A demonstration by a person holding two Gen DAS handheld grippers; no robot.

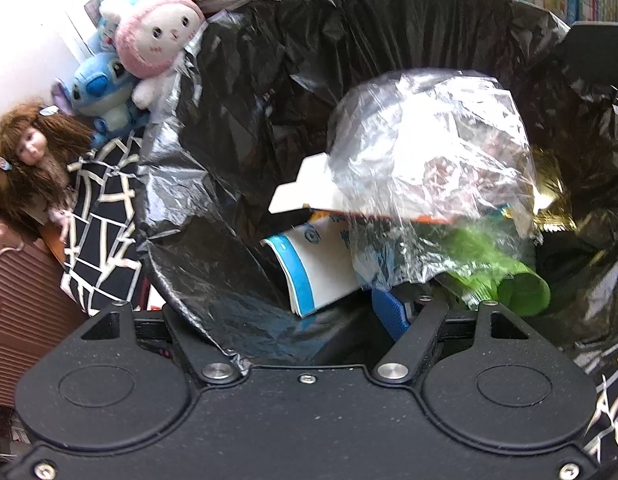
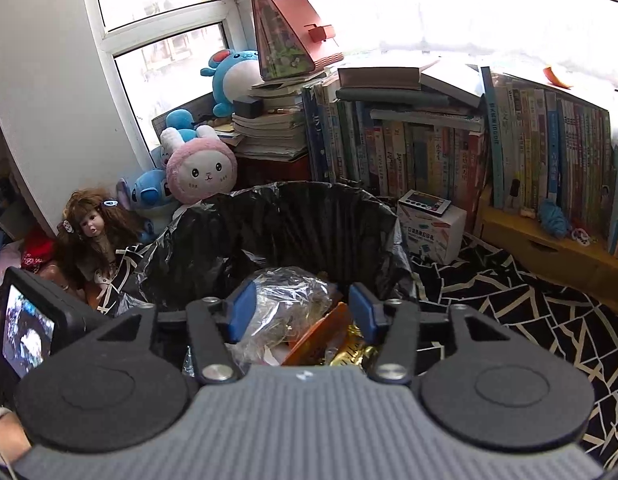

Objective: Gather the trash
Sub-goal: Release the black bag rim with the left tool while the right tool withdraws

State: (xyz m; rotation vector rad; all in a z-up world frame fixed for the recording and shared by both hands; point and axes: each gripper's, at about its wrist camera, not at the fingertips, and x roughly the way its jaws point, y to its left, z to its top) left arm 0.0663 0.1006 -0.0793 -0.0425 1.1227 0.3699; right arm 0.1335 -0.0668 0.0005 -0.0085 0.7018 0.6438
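A bin lined with a black bag (image 2: 293,216) stands on the patterned cloth. Inside lie a crumpled clear plastic bag (image 1: 429,152), a white and blue paper cup (image 1: 313,268), a green bottle (image 1: 505,280), a white card (image 1: 305,188) and a gold wrapper (image 2: 349,356) beside an orange wrapper (image 2: 321,336). My right gripper (image 2: 302,312) hangs open over the bin; the clear plastic (image 2: 285,300) lies below its blue pads, untouched. My left gripper (image 1: 285,320) straddles the near left rim of the black bag (image 1: 249,80), jaws apart. Its left finger is hidden by the film.
Plush toys (image 2: 201,172) and a doll (image 2: 93,224) crowd the bin's left side. Rows of books (image 2: 449,148) stand behind it, and a white box (image 2: 433,232) with a remote on it sits at its right. Black and white cloth (image 2: 509,312) covers the surface.
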